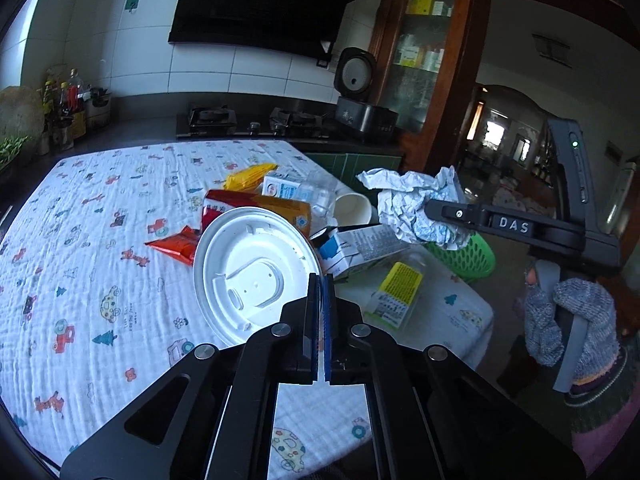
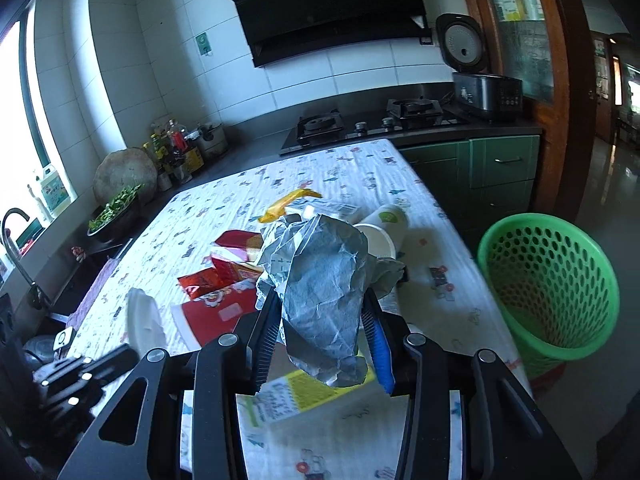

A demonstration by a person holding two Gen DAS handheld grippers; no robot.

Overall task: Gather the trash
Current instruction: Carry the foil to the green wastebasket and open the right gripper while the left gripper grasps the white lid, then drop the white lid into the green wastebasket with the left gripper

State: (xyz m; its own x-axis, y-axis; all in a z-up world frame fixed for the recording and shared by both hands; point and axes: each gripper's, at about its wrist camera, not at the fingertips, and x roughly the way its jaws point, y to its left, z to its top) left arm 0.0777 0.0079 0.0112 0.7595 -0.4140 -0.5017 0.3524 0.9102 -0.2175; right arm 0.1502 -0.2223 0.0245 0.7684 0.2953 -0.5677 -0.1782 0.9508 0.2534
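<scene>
The left gripper (image 1: 321, 280) is pinched tight on the rim of a white plastic lid (image 1: 256, 272), which rises toward eleven o'clock over the patterned tablecloth (image 1: 80, 240). The right gripper (image 2: 322, 300) clamps a crumpled paper ball (image 2: 324, 284); the green basket (image 2: 552, 280) stands on the floor at three o'clock of it, with cups and wrappers (image 2: 204, 280) left on the table.

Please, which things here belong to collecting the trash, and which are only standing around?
For the job: white plastic lid in left tool; crumpled paper in right tool; green basket; paper cup; red wrapper.

Standing around: rice cooker, gas stove, sauce bottles.
</scene>
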